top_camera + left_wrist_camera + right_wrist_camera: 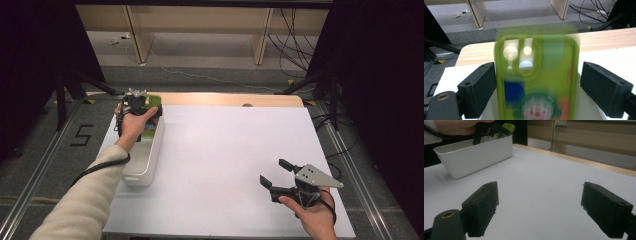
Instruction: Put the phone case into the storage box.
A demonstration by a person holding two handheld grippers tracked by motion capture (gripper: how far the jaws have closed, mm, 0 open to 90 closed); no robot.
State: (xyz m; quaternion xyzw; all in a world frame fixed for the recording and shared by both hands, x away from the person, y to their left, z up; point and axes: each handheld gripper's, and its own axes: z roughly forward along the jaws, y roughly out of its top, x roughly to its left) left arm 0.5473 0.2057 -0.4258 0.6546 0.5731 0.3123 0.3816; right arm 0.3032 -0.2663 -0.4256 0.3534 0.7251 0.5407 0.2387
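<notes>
Nearest the high camera, the right gripper (276,176) hovered just above the bare white table top (235,150) near its front right corner, its black jaws spread wide with nothing between them. At the far left, the left gripper (150,107) hung over the far end of the long white plastic bin (150,160). A lime-green phone case with a cartoon clown print (536,80) stood upright and blurred between its jaws, the left one against the case's edge and the right one just clear, so a firm hold could not be told.
</notes>
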